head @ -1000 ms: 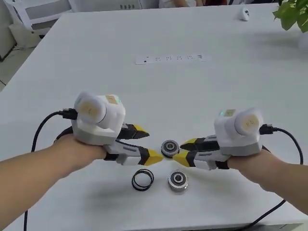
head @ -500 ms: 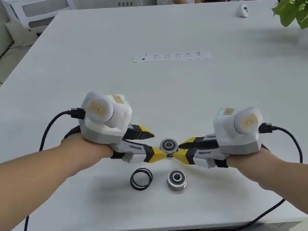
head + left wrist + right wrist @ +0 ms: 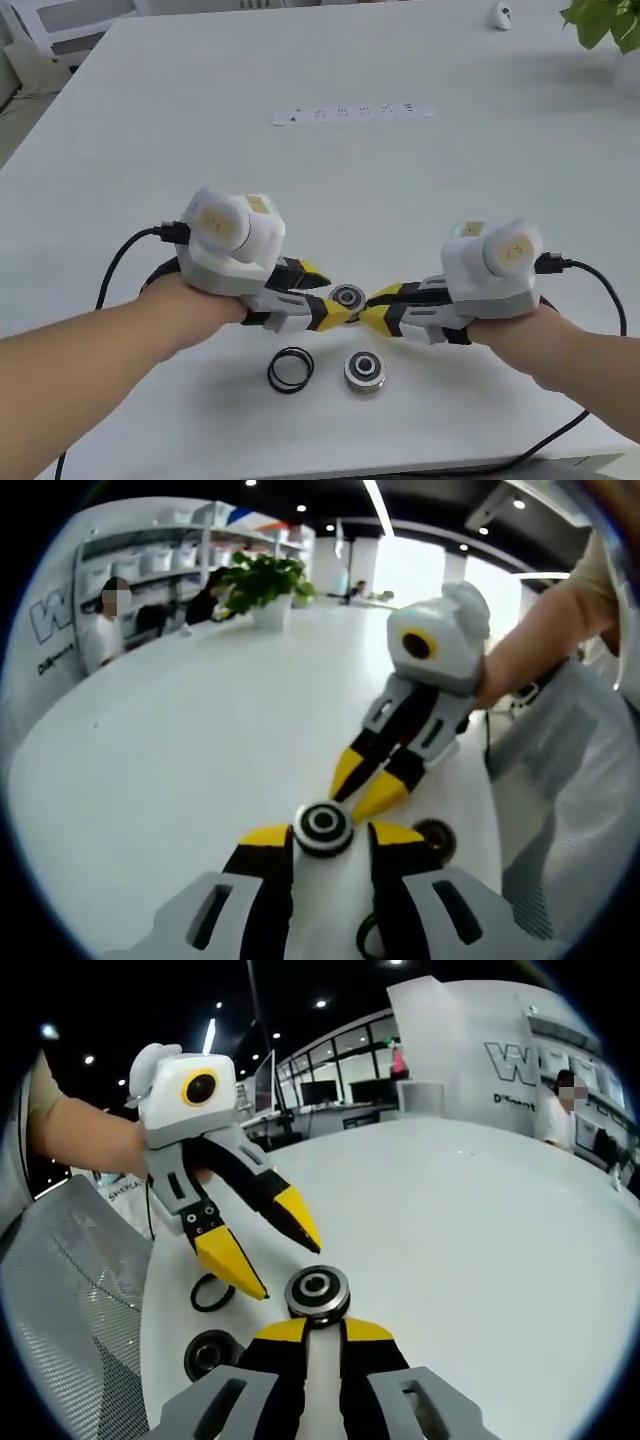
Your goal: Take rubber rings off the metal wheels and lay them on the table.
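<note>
One metal wheel (image 3: 347, 296) held off table (image 3: 200, 150), hub up; second wheel (image 3: 365, 368) flat, black rubber rings (image 3: 290, 368) beside

We look forward and down from the headset, from above the near edge of the desk (image 3: 420, 60), with the left gripper (image 3: 331, 295) and right gripper (image 3: 369, 307) close below us. Our two gripper views sit low over the desk, each looking along its own jaws, and they face one another at close range. All three views share the wheel (image 3: 347, 296) between the jaw tips.
</note>
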{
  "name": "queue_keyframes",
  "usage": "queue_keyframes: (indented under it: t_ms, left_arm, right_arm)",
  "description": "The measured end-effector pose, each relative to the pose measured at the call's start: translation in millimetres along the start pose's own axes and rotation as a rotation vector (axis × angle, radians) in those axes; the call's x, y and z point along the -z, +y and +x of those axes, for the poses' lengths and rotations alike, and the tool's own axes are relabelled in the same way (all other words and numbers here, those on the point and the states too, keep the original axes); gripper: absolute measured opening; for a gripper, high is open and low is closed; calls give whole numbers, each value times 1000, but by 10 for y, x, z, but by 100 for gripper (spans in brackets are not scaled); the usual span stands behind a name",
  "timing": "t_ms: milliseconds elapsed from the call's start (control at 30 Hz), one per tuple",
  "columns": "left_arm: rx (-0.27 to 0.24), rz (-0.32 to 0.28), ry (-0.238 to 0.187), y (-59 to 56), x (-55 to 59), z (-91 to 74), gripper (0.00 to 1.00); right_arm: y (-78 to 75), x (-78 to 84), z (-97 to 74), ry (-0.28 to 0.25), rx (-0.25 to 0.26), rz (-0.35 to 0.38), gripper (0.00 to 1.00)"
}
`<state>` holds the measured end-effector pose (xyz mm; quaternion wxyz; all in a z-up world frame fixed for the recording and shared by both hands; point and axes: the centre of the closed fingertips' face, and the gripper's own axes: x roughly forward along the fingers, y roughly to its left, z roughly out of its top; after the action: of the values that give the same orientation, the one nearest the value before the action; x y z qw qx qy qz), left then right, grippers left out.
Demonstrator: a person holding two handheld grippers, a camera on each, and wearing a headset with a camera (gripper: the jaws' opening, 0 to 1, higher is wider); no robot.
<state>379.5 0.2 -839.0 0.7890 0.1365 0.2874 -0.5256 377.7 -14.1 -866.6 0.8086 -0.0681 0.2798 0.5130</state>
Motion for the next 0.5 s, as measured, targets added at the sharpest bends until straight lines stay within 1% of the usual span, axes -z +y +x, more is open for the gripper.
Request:
queue_keyframes:
  t_ms: [167, 333, 500]
  left_arm:
    - [1, 10, 10, 1, 7, 36, 27]
    - [-2, 14, 15, 33, 17, 62, 23]
    - [2, 26, 28, 19, 31, 95, 22]
  right_arm:
    - [-4, -3, -1, -2, 0, 1, 7]
    - [-12, -2, 1, -7, -1, 3, 7]
    - [-12, 0, 3, -8, -3, 3, 6]
